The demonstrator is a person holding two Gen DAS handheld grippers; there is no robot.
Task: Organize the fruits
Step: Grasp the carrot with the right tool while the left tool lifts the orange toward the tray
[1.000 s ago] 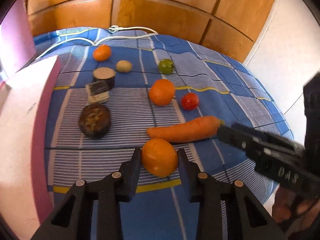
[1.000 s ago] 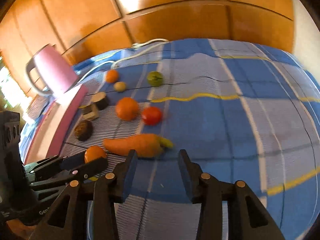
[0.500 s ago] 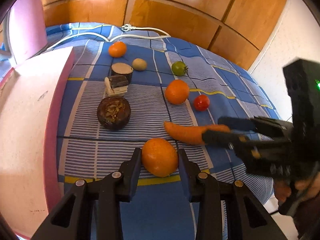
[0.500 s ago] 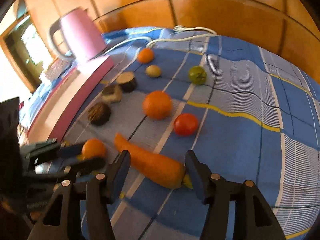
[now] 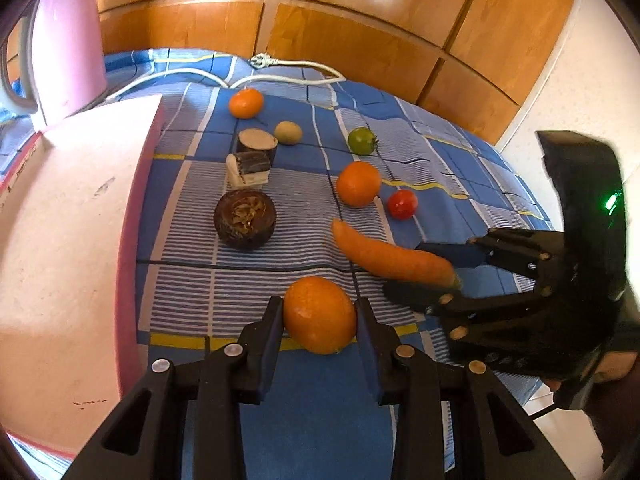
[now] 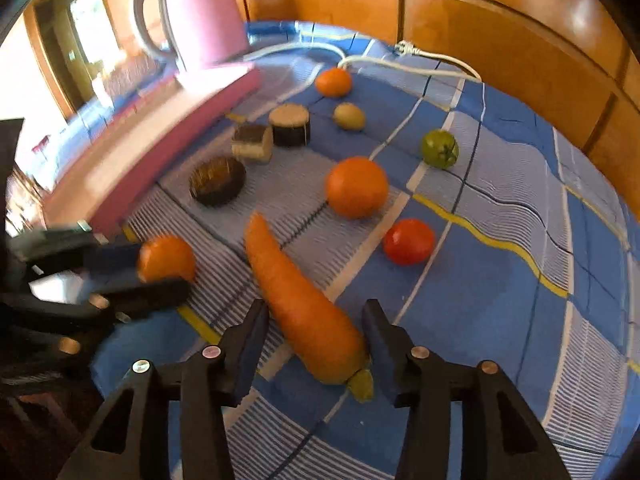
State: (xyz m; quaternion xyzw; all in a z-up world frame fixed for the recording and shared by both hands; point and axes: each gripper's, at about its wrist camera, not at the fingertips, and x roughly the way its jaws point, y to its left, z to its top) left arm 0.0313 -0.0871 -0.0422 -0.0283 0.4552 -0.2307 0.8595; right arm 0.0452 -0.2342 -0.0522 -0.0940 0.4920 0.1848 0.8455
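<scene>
A pink board (image 5: 68, 240) lies along one edge of the blue checked cloth (image 6: 500, 288). Beside the board, the left gripper (image 5: 319, 316) pinches an orange (image 5: 319, 314); farther from it, the right gripper's (image 6: 316, 328) jaws are closing around a carrot (image 6: 300, 300), one pad not yet touching

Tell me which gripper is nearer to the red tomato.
Right. The right gripper straddles the carrot, its fingers closing, just short of the red tomato. The left gripper, shut on an orange, sits farther back.
</scene>
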